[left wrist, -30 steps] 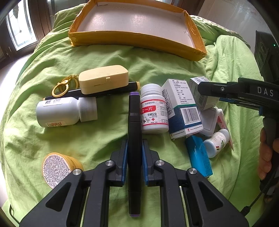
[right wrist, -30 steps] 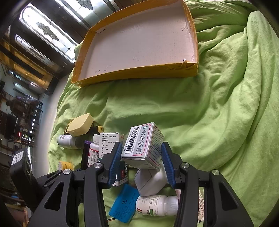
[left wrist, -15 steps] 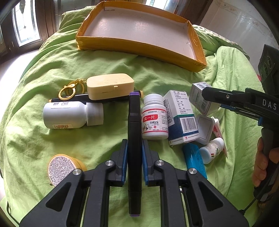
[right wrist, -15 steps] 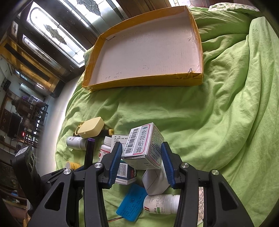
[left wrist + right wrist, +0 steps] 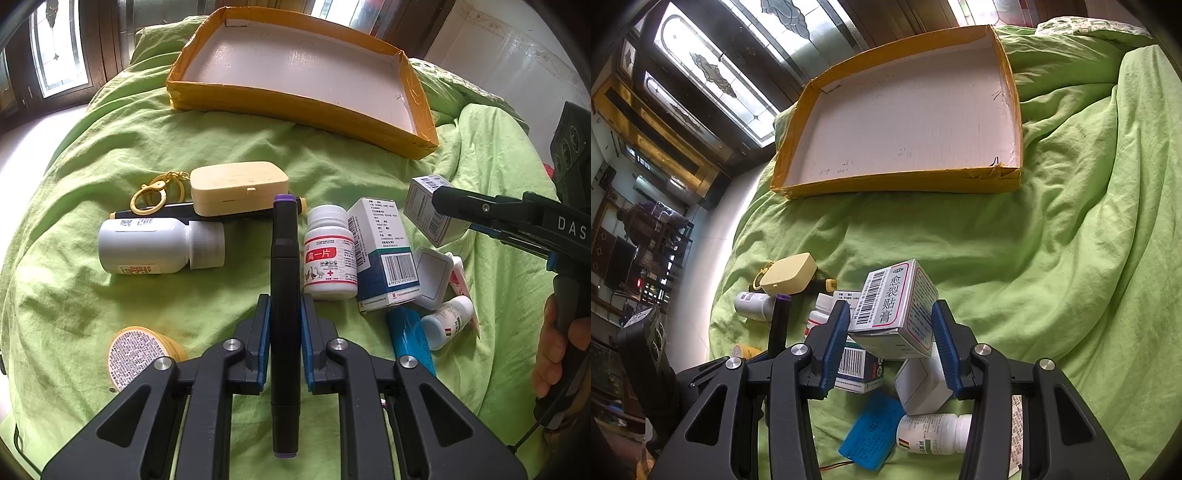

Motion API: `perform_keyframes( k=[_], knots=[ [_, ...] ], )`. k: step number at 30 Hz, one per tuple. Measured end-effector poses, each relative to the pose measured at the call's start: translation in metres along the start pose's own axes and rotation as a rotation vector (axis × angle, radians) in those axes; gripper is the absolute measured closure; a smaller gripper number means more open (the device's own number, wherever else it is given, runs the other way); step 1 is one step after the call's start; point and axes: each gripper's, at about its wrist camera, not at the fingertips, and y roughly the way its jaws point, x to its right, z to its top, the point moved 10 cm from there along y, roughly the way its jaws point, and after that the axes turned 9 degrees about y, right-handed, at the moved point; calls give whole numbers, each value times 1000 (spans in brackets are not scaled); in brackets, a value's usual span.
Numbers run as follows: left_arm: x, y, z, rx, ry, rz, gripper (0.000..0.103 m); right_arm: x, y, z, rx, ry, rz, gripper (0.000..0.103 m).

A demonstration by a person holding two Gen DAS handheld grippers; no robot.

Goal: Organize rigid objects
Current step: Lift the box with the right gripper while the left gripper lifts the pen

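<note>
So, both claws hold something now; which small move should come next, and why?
Probably carry the black marker with purple ends, clamped in the left claw, forward over the shallow yellow cardboard tray. The tray looks empty and lies just beyond the clutter. The right claw grips the white barcoded carton, lifted off the green sheet, and can follow.
</note>
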Motion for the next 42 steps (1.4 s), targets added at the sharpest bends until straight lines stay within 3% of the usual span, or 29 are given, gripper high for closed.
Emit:
perform_keyframes(
  k=[42],
  knots=[
    [-7, -17, 18, 62, -42, -8, 91, -9, -21, 9, 66, -14, 27, 62]
  ],
)
